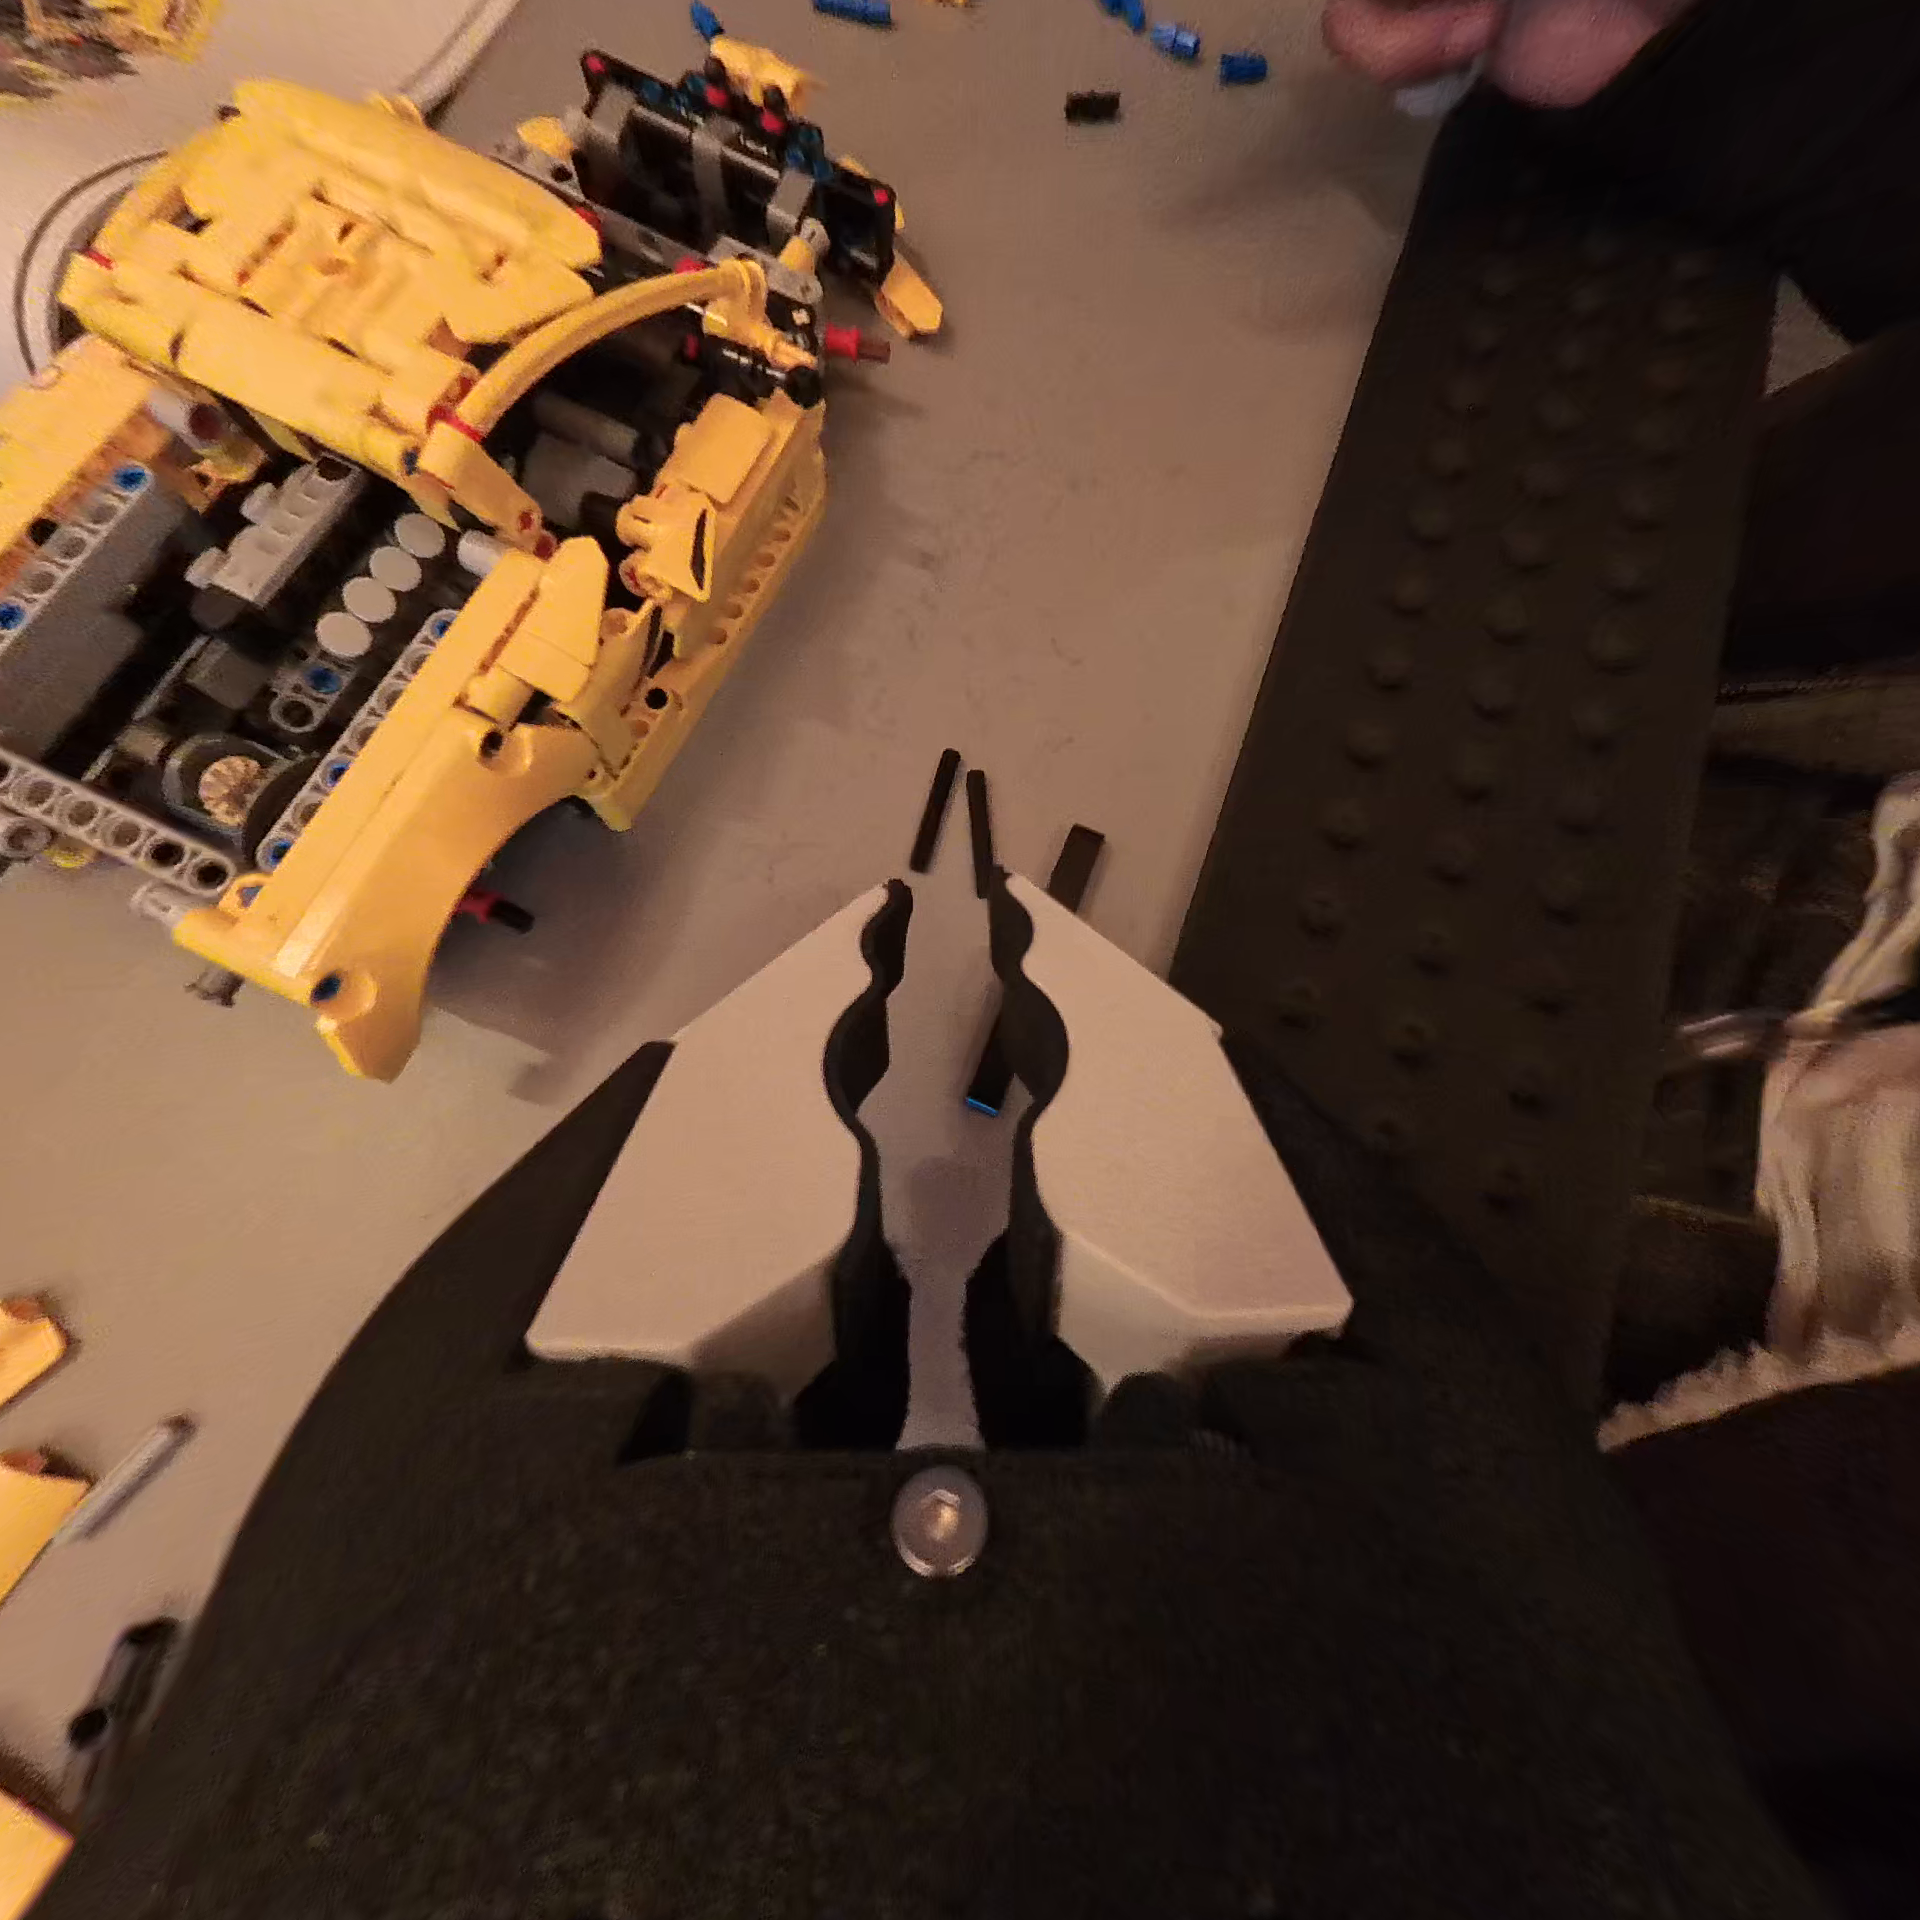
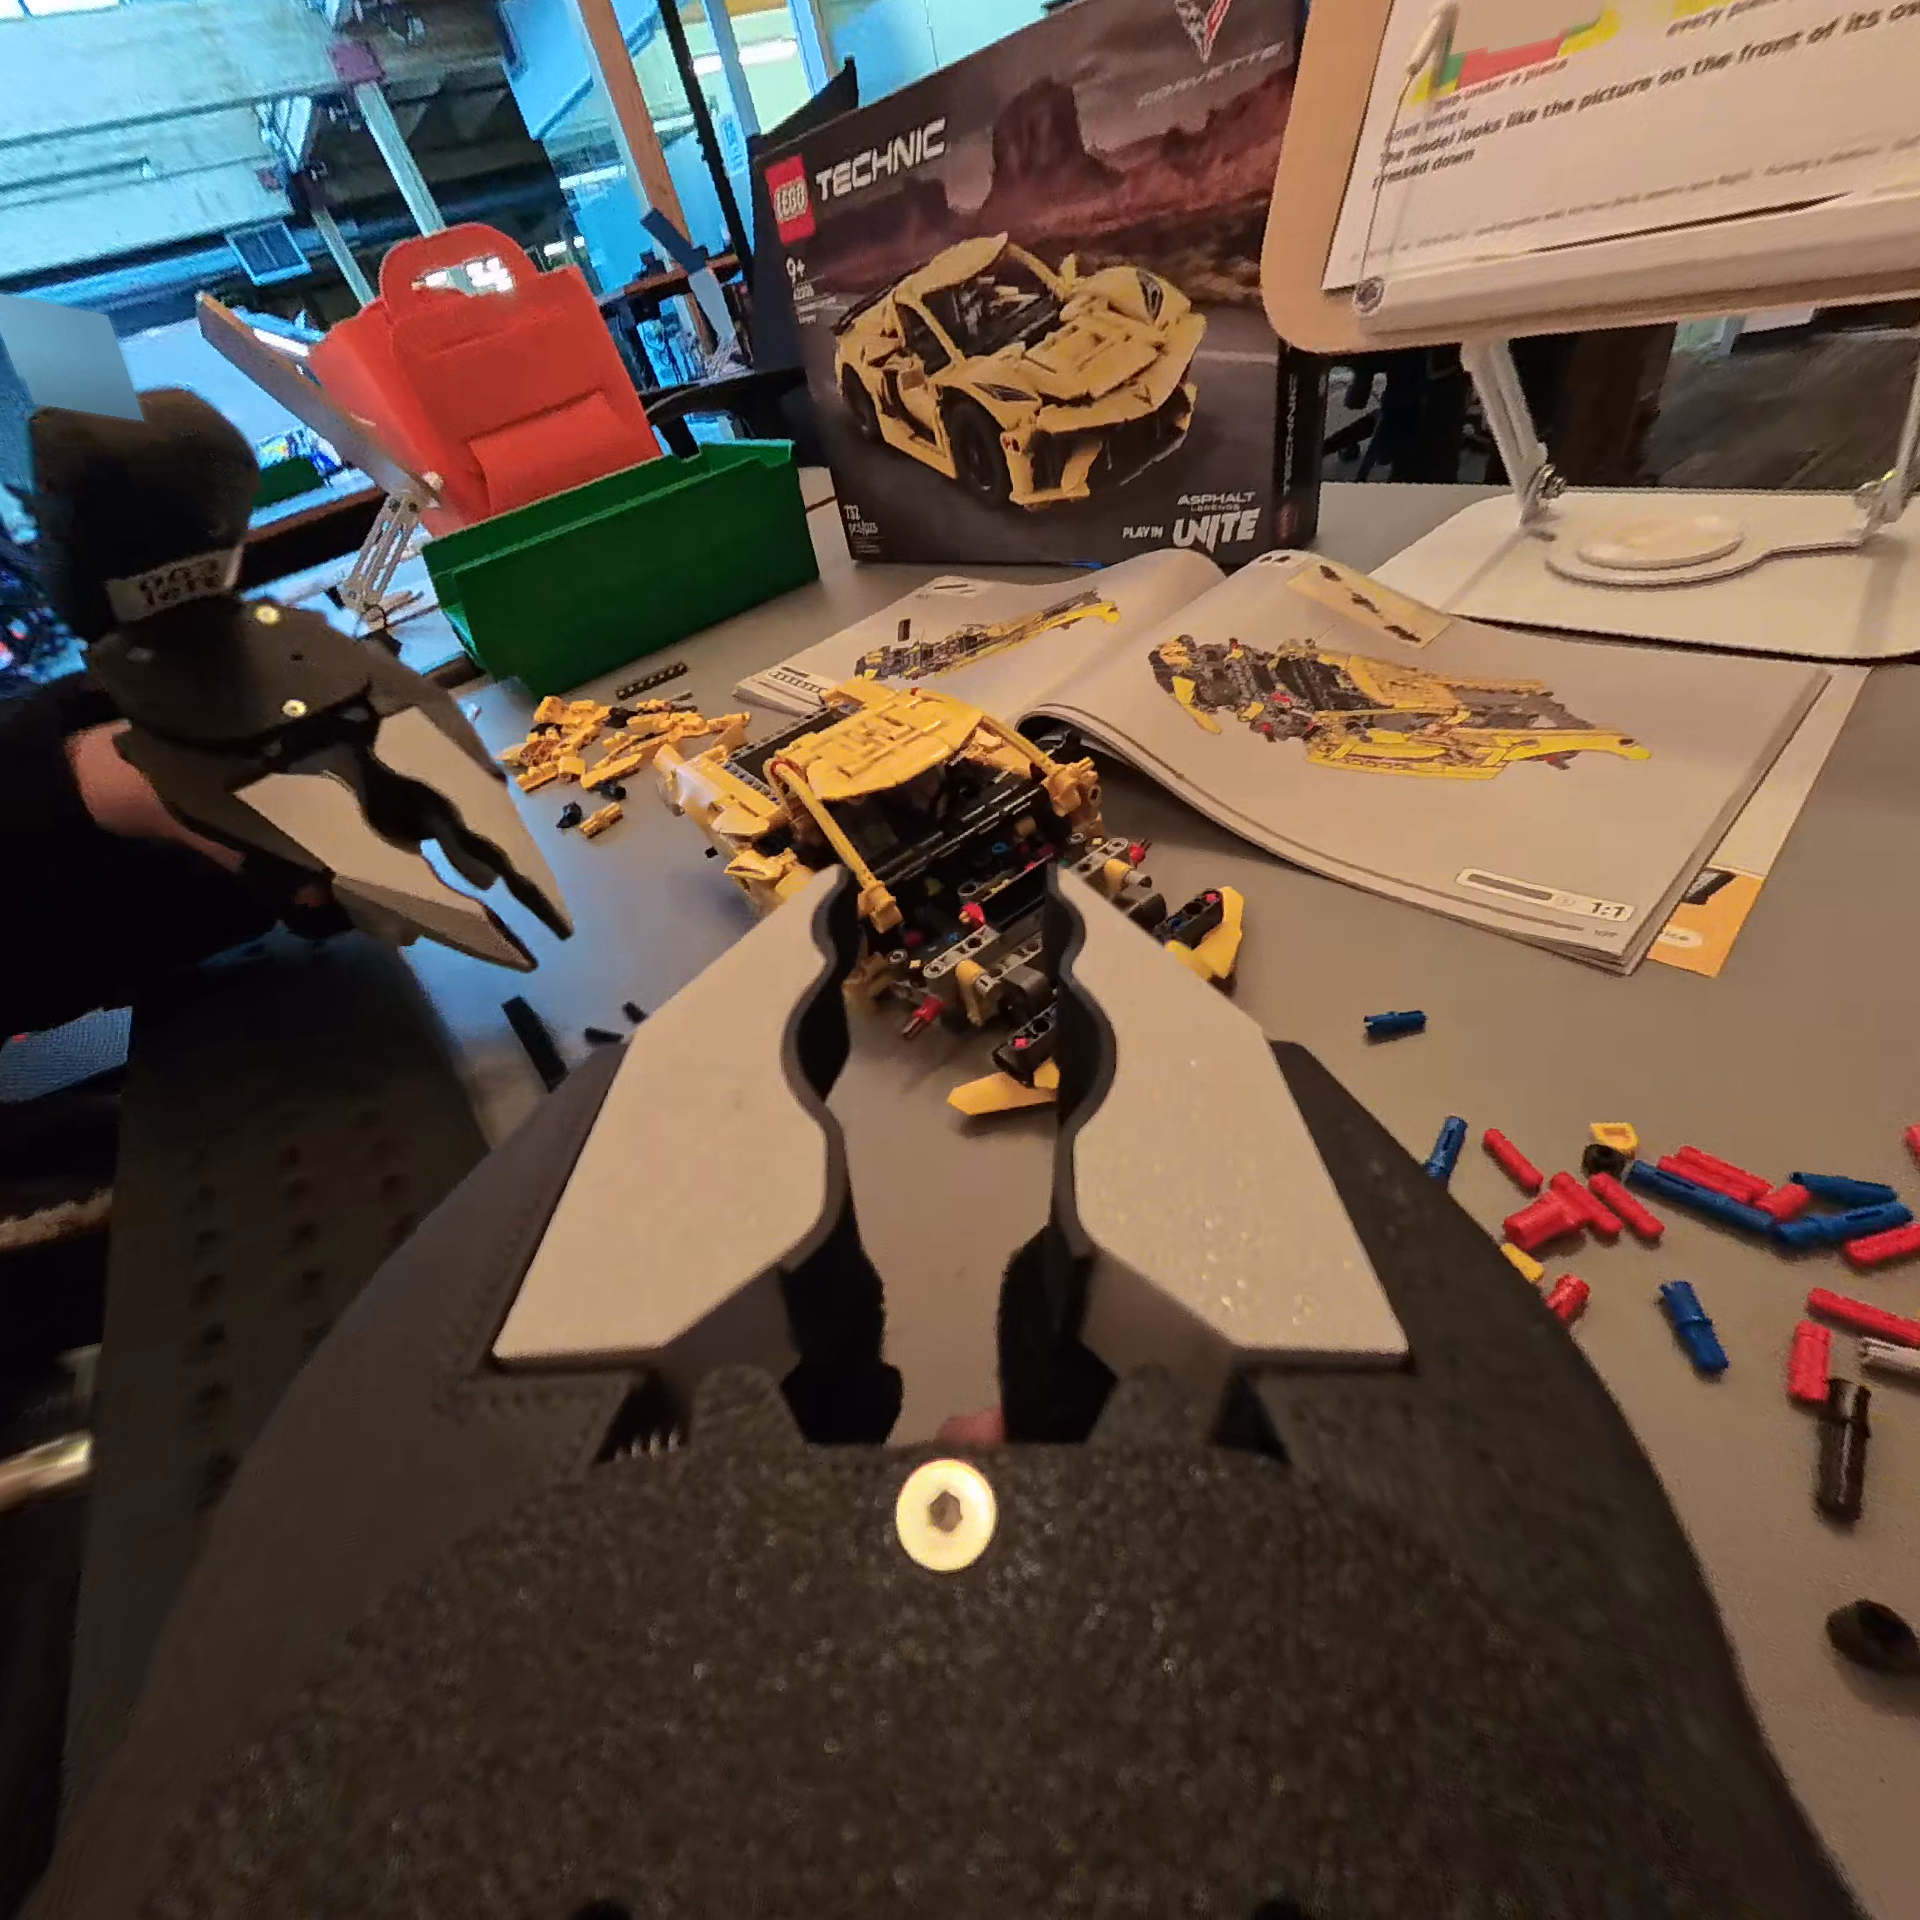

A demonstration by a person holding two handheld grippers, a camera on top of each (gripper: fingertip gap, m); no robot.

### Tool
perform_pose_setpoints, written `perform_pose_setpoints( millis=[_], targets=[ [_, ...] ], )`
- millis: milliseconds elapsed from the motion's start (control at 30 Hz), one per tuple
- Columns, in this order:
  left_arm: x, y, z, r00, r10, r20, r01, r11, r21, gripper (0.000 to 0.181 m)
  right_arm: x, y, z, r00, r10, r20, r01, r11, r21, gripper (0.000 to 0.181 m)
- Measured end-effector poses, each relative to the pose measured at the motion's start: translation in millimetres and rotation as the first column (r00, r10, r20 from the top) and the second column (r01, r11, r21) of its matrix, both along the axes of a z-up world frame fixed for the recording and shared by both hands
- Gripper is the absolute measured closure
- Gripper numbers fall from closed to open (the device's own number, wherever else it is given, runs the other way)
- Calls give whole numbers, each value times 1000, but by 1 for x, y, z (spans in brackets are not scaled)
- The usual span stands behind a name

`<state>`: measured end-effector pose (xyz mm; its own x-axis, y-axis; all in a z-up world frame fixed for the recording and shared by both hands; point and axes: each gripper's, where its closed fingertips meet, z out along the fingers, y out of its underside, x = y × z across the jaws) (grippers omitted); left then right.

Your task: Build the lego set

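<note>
Yellow plastic dominates a grey counter (image 2: 1558, 1039) where a half-built lego car (image 2: 914, 821) sits between 2 hand-held grippers, its roof and side panels on, its black and grey frame bare at the near end and its wheel arches empty. In the left wrist view the left gripper (image 1: 948, 885) points down near the counter's edge, its fingers slightly spread and gripping nothing, their tips just short of 3 thin black rods (image 1: 935, 810) lying close together; a short black piece with a blue end (image 1: 987, 1075) lies on the counter in the gap between the fingers, not pinched by them. That aim suggests the rods are the next parts wanted. In the right wrist view the right gripper (image 2: 948, 894) faces the car's open frame with its fingers wide apart and empty, seemingly ready to steady the model or receive a part. Red and blue pins (image 2: 1714, 1210) lie scattered to the right, loose yellow pieces (image 2: 613, 738) are heaped to the left beyond the car, and the open instruction booklet (image 2: 1351, 748) lies flat behind it, all within reach, probably sorted that way for quick picking. The set's box (image 2: 1039, 312) stands upright at the back, its picture serving as a reference. Beside it are a green bin (image 2: 623, 561) and a red bag (image 2: 488, 384). Much of the build appears to remain.
</note>
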<state>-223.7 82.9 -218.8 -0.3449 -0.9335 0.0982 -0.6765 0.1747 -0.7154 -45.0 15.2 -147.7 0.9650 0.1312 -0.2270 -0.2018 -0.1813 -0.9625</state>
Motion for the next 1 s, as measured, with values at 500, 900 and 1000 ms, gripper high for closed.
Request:
perform_pose_setpoints(
  millis=[500,900,1000],
  targets=[
    [16,-15,-20,972,-206,-110,208,978,9,163,-19,4,-20,993,95,75,-88,991,-98,148],
    [19,-9,-29,965,-229,-125,245,961,129,163,-48,4,-34,963,234,130,-212,963,-165,147],
    [19,-5,-26,966,-231,-117,245,960,132,163,-53,4,-38,957,257,134,-231,956,-183,147]
  ],
)
